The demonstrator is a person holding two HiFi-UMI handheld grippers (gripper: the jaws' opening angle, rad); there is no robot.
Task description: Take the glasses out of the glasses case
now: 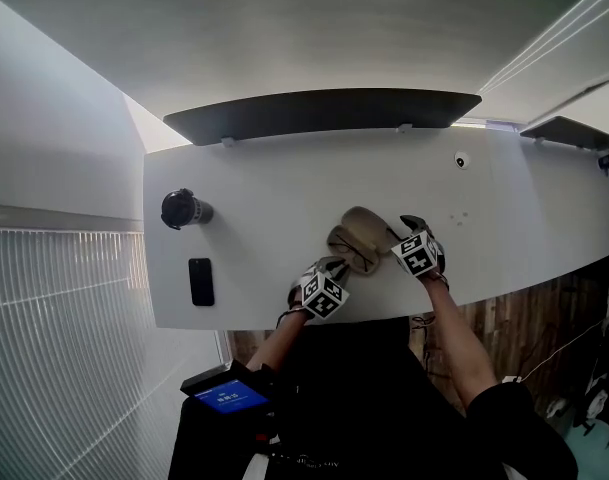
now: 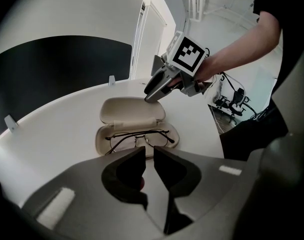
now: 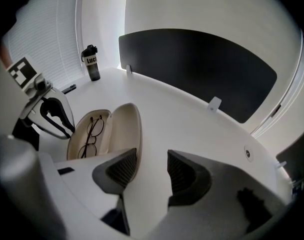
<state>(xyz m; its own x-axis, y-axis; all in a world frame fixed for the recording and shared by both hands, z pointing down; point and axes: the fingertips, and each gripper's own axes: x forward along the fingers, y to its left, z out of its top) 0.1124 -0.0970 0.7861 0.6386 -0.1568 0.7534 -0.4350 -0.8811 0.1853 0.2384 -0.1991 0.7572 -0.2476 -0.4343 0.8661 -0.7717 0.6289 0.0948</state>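
The beige glasses case (image 1: 367,225) lies open near the table's front edge, lid (image 2: 132,113) flat on the far side. Thin dark-framed glasses (image 2: 139,139) rest folded in its base, also seen from the right gripper view (image 3: 91,134). My left gripper (image 2: 148,156) points at the near rim of the case, its jaws drawn to a thin slit with nothing between them. My right gripper (image 3: 152,169) is open beside the lid's edge (image 3: 126,129), holding nothing. From the left gripper view, the right gripper (image 2: 151,96) has its tips at the lid's far right corner.
A dark bottle (image 1: 184,208) and a black phone (image 1: 200,281) sit at the table's left end. A black panel (image 1: 324,110) runs along the far edge of the white table (image 1: 524,208). A small round port (image 1: 461,159) is set in the top at right.
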